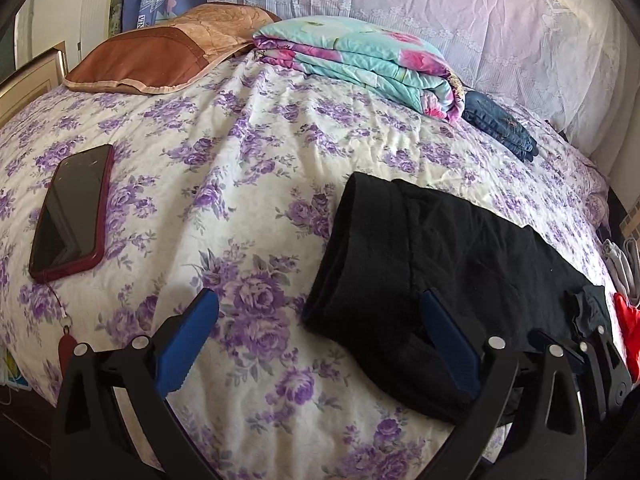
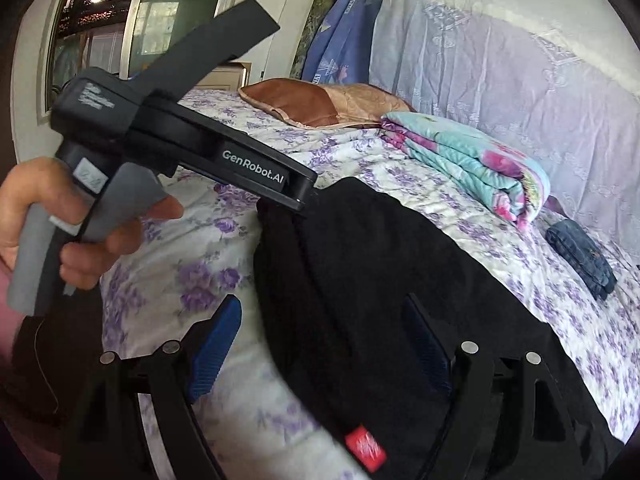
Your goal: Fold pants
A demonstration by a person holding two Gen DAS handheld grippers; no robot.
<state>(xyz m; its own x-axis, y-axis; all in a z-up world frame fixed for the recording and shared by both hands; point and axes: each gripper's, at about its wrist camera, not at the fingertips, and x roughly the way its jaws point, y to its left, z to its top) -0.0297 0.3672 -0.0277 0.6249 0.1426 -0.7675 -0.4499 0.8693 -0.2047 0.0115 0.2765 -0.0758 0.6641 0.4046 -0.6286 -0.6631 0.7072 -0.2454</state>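
Pants (image 1: 420, 276) lie folded on the bedspread (image 1: 224, 184), a black bundle at 4 o'clock in the left wrist view, near the bed's front edge. In the right wrist view the pants (image 2: 384, 280) fill the centre and run off toward 5 o'clock; a red tag (image 2: 366, 448) sits on the fabric at 6 o'clock.

Our left gripper (image 1: 316, 340) is spread wide, holding nothing. Its left finger (image 1: 188, 344) hangs over bare bedspread; its right finger (image 1: 448, 340) lies against the near end of the pants. Whether it presses on the cloth or just hovers, we can't tell.

Our right gripper (image 2: 320, 344) is also spread wide and empty. Its left finger (image 2: 214, 350) is over bedspread just beside the pants' edge; its right finger (image 2: 426, 354) is over the black fabric. Contact unclear here too.

From the right wrist view we see the left hand (image 2: 48, 216) at 9 o'clock wrapped around the left unit's grey handle, with its nose reaching the far edge of the pants.

Elsewhere on the bed: phone (image 1: 72, 210) in a red case at 9 o'clock, brown pillow (image 1: 160, 60) at 11, folded floral quilt (image 1: 360, 62) at 12 to 1, folded jeans (image 1: 500, 124) just beside the quilt at 2. White lace cloth (image 1: 460, 12) covers the back. Something red (image 1: 630, 328) shows at 4 o'clock by the frame edge; we can't tell what it is.
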